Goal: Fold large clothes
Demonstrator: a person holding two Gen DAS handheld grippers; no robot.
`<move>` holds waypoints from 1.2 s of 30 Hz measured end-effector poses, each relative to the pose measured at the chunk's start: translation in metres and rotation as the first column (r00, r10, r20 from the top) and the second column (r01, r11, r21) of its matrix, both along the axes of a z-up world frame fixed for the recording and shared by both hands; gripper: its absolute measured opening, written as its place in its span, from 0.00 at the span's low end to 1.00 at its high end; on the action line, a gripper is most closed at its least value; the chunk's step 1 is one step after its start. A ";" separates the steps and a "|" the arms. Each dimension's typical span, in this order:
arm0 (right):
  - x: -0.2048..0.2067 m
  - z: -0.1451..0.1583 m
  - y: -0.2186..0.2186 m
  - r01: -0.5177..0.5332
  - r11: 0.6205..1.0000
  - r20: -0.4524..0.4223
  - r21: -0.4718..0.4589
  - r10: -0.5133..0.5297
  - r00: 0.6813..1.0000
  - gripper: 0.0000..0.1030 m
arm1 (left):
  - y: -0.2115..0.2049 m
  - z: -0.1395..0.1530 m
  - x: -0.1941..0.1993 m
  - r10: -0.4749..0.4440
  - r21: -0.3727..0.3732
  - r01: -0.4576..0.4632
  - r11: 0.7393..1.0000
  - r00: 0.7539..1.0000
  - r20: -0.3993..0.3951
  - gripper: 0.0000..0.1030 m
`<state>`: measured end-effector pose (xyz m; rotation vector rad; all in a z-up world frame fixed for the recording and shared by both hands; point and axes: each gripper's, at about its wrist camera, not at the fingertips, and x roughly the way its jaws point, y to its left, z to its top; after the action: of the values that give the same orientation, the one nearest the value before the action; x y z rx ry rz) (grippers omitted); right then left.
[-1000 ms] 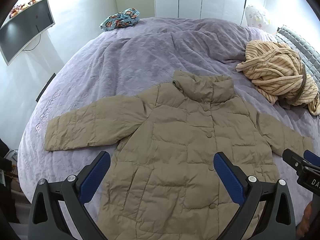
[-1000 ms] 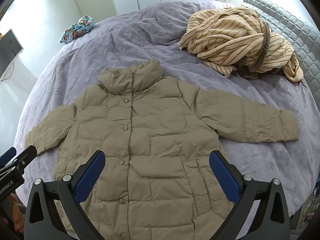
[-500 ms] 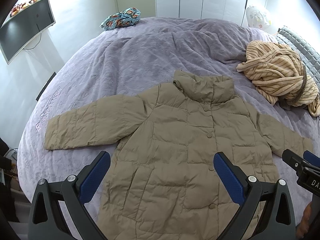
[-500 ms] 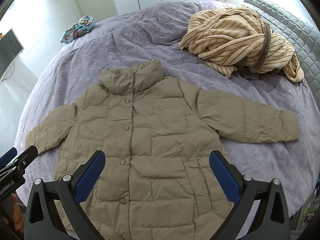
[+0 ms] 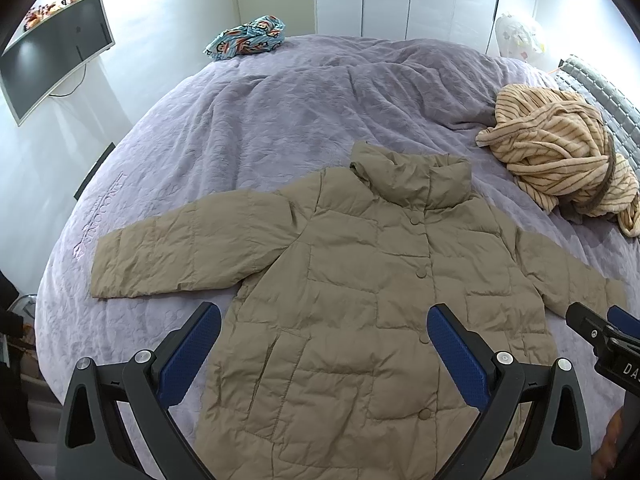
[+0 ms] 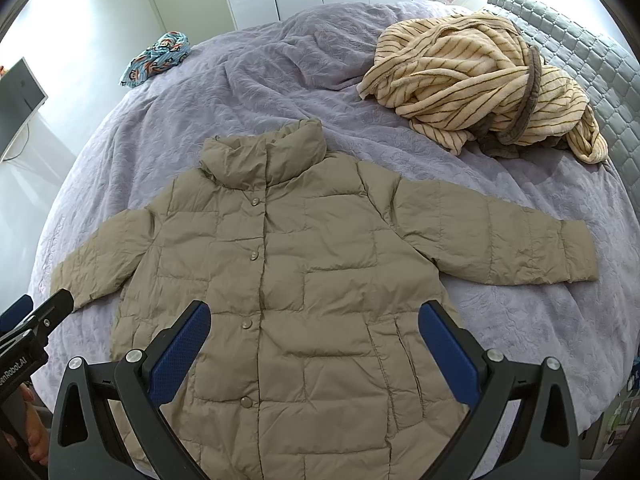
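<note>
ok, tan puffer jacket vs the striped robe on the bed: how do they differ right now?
The tan puffer jacket lies flat, front up, snaps closed, both sleeves spread out; the striped robe is a crumpled heap. The jacket is plain tan and quilted; the robe is cream with brown stripes and looks fleecy. The jacket lies directly ahead of both grippers; the robe sits farther back to the right, near the grey headboard. Both rest on the purple bedspread, ungripped.

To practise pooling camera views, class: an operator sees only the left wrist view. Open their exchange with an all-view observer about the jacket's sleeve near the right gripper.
Operator: My view cuts that sleeve off. Does its cuff lie flat?
Observer: Yes; the cuff of the jacket lies flat on the bedspread.
Operator: Is the right gripper open?
Observer: Open, jaws wide apart, holding nothing.
</note>
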<state>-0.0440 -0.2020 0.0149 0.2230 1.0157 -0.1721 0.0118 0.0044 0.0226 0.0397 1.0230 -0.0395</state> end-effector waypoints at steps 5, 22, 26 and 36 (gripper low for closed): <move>0.000 0.000 0.000 0.000 1.000 0.001 0.001 0.000 1.000 1.00 | 0.000 0.000 0.000 -0.001 0.001 0.001 1.000 1.000 0.001 1.00; 0.001 0.000 0.000 0.000 1.000 -0.001 0.001 0.000 1.000 1.00 | 0.001 -0.001 -0.001 -0.002 -0.001 0.002 1.000 1.000 0.002 1.00; 0.001 0.000 0.000 0.001 1.000 0.000 0.000 -0.001 1.000 1.00 | 0.002 0.000 0.000 0.000 -0.003 0.000 1.000 1.000 0.001 1.00; 0.001 -0.001 0.000 0.002 1.000 -0.003 0.000 -0.002 1.000 1.00 | 0.003 0.000 0.000 -0.002 -0.004 0.002 1.000 1.000 0.001 1.00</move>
<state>-0.0428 -0.2019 0.0144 0.2238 1.0185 -0.1747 0.0118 0.0070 0.0222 0.0370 1.0216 -0.0435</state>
